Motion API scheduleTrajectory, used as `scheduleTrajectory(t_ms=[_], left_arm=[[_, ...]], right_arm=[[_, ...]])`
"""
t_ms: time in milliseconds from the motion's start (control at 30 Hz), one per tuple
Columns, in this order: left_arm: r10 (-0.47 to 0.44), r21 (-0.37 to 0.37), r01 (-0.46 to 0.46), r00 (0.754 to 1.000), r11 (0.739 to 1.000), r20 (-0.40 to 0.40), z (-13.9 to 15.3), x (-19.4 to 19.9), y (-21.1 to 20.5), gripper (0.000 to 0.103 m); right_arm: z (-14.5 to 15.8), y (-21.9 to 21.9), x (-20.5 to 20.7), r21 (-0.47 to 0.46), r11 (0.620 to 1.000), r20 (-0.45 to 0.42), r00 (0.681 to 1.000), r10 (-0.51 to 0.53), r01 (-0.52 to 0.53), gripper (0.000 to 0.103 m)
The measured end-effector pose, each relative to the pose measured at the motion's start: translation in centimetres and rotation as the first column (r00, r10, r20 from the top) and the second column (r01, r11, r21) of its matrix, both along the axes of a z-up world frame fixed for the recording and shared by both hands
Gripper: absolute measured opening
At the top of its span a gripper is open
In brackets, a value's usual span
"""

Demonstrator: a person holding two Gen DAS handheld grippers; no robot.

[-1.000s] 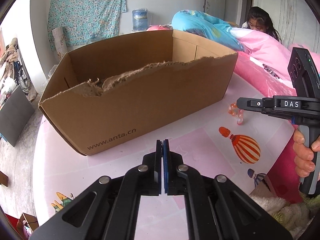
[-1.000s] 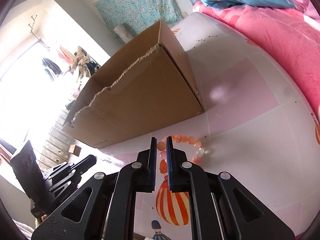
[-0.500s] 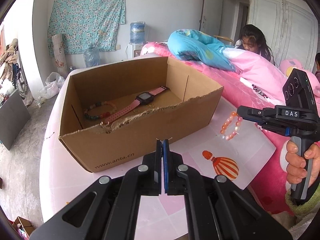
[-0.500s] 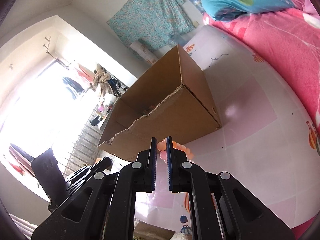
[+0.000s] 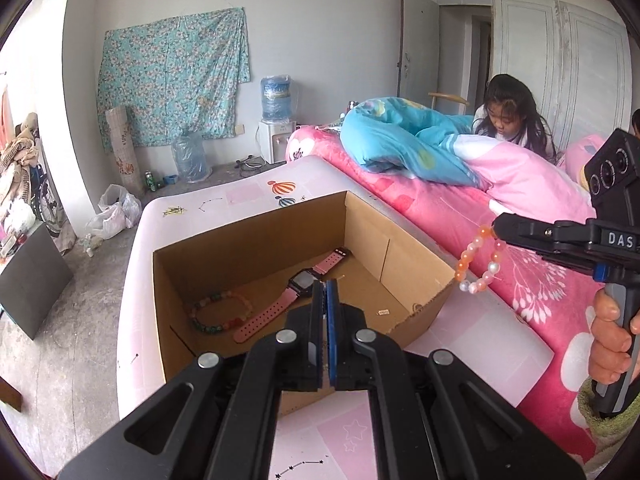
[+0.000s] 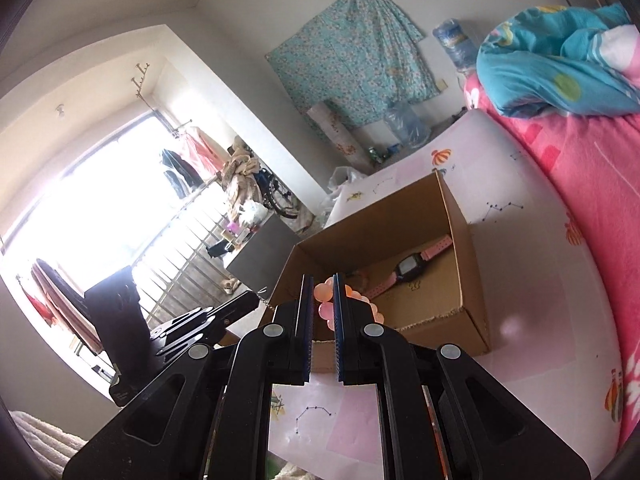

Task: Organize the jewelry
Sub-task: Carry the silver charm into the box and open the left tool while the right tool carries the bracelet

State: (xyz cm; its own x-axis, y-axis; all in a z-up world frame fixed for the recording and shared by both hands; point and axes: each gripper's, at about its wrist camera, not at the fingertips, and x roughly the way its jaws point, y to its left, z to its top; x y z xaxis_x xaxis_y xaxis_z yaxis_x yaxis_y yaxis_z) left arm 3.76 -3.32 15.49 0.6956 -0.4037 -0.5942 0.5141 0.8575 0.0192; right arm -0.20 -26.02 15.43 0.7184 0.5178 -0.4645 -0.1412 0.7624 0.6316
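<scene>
Two hand-held grippers [image 5: 325, 292] [image 5: 498, 229], one cardboard box [image 5: 404, 264], two bead bracelets [image 5: 480, 258] [image 5: 220, 312], one pink watch [image 5: 294, 292], two water bottles [image 5: 276, 98] [image 5: 190, 156]

Left wrist view looks down along its fingers, close above the cardboard box [image 5: 256, 256], bed beyond. Right wrist view faces the window side — both share the box [image 6: 460, 240] interior.

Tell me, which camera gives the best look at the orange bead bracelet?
The left wrist view: the orange bead bracelet hangs as a full loop from the right claw. In the right wrist view that claw's own fingers hide most of it, leaving a few beads showing.
</scene>
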Motion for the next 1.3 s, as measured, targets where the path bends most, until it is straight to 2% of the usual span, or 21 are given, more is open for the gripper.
scheduleTrajectory(t_ms=[133,300,567,833,933,1000,1100,1300], left_arm=[[0.025,0.072,-0.024,1.000,0.997,-0.009,-0.6,2.8,-1.6,0.001],[0.045,0.133,-0.041,0.999,0.990,-0.031,-1.8,5.7,-2.8,0.001],[0.048,0.174,-0.034,0.996,0.984,-0.078,-4.1,8.1,-4.0,0.001],[0.046,0.197,-0.025,0.994,0.980,-0.099,-5.3,9.8,-4.7,0.001],[0.040,0.179,-0.015,0.990,0.984,-0.132,-5.7,10.4,-4.3,0.001],[0.028,0.132,-0.003,0.982,0.991,-0.185,-6.2,10.9,-3.6,0.001],[0.008,0.062,0.009,0.964,0.998,-0.266,-6.9,11.8,-2.4,0.001],[-0.016,0.011,0.022,0.923,1.000,-0.385,-8.5,12.9,-1.6,0.001]], right_arm=[[-0.2,-0.2,2.3,-0.001,1.000,-0.027,1.000,0.008,-0.008,0.007],[-2.0,-0.7,4.4,0.022,1.000,-0.101,0.995,0.004,-0.002,0.007],[-3.8,-1.0,6.0,0.019,1.000,-0.181,0.983,0.006,-0.003,0.007],[-4.4,-1.3,7.0,0.021,1.000,-0.216,0.976,0.006,-0.001,0.007],[-4.6,-1.3,7.3,0.019,1.000,-0.234,0.972,0.000,0.004,0.008],[-4.9,-1.3,7.5,0.021,1.000,-0.245,0.970,-0.003,0.009,0.007],[-5.1,-1.3,7.6,0.026,1.000,-0.247,0.969,-0.005,0.011,0.008],[-6.1,-1.2,8.1,0.053,0.999,-0.263,0.965,0.007,0.007,0.008]])
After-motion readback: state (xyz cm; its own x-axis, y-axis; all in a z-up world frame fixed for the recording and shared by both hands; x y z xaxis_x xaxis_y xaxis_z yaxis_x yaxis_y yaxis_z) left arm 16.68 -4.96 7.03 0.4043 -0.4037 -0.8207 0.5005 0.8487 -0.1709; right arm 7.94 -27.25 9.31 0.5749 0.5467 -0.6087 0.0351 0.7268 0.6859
